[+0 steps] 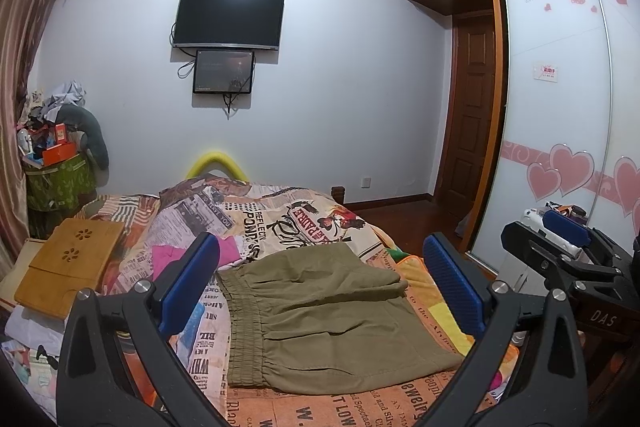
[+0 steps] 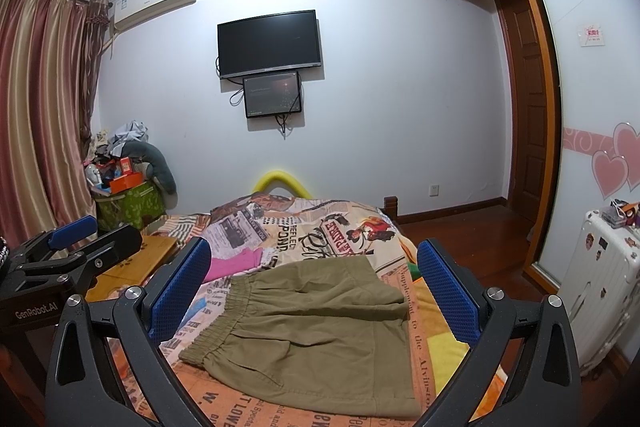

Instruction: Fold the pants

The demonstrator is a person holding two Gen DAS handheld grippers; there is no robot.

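- The olive pants [image 1: 332, 315] lie on the bed [image 1: 304, 223] as a compact rectangle, elastic waistband to the left, seemingly folded over at least once already.
- Both the left gripper [image 1: 320, 291] and the right gripper [image 2: 316, 295] hover above the cloth, jaws spread wide and holding nothing.
- Judged step: late in the fold; 1 more fold or a final smoothing would need both jaws on 1 edge.
- A pink garment [image 2: 236, 265] lies just beyond the waistband, a wooden tray [image 1: 68, 267] at the left, neither blocking.
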